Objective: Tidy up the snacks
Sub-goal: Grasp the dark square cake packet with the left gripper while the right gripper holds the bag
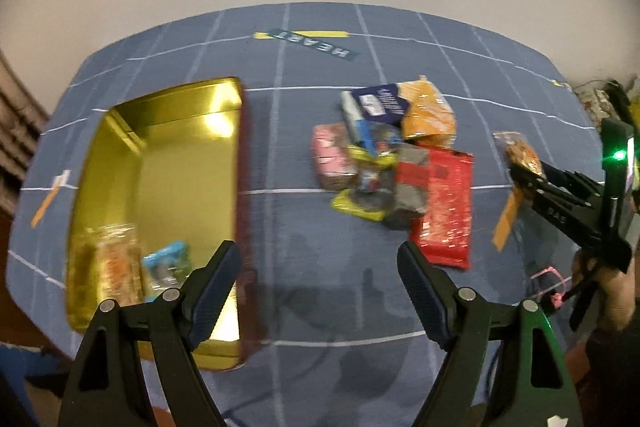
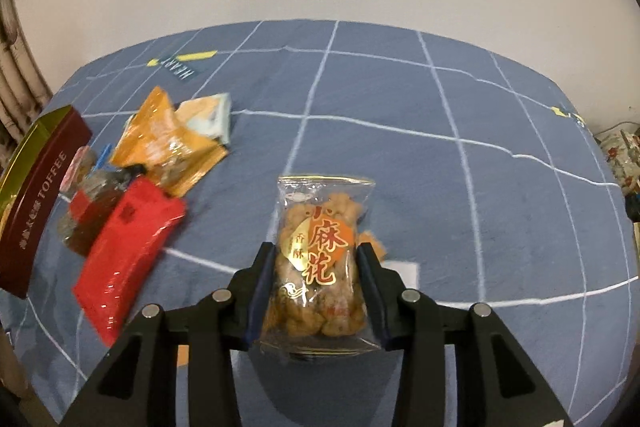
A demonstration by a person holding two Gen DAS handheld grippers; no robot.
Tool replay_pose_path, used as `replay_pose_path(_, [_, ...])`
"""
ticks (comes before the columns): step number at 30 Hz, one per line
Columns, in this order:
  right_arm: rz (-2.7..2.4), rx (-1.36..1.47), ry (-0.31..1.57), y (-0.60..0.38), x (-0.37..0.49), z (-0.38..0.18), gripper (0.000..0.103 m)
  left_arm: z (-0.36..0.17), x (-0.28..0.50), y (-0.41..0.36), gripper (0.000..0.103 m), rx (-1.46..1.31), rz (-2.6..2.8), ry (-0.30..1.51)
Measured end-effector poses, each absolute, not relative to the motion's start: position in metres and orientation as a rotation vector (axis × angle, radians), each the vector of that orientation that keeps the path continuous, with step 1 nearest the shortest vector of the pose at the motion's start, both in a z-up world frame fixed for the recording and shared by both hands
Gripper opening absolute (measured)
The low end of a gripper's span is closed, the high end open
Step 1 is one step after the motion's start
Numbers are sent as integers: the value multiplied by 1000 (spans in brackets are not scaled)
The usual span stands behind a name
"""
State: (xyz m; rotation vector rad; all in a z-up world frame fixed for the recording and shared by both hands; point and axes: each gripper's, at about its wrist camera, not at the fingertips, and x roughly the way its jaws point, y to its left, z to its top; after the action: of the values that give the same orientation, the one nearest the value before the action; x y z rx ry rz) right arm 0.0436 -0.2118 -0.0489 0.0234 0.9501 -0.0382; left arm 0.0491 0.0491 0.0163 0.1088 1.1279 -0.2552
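Your right gripper (image 2: 316, 259) pinches the clear twist-snack packet (image 2: 320, 259); your left gripper (image 1: 318, 263) hangs spread wide, holding nothing.
The gold tin (image 1: 120, 163), two packets inside, sits left of the snack pile (image 1: 392, 167) on the blue checked cloth (image 2: 460, 187), by a pale wall.

You've got one tin (image 1: 160, 163), two packets (image 1: 140, 267) inside it, roughly seven in the pile (image 1: 384, 163), one twist-snack bag (image 2: 320, 259).

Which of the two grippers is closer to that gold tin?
The left. The left gripper hangs open beside the gold tin, near its red side wall. The right gripper, gripping a clear snack bag, is beyond the snack pile.
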Motion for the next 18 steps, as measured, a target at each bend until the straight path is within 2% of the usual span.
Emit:
replay_pose_path(8, [-48, 5, 899, -224, 43, -52, 42, 6, 57, 21, 78, 81, -358, 1156])
replay_pose_path(11, [-49, -14, 885, -224, 40, -52, 42, 1, 65, 14, 66, 69, -365, 1182])
replay_pose_path(13, [-48, -6, 881, -225, 40, -51, 42, -3, 69, 8, 55, 73, -372, 1194])
replay_pose_path(18, [-51, -12, 880, -223, 36, -50, 42, -8, 76, -2, 54, 74, -406, 1195])
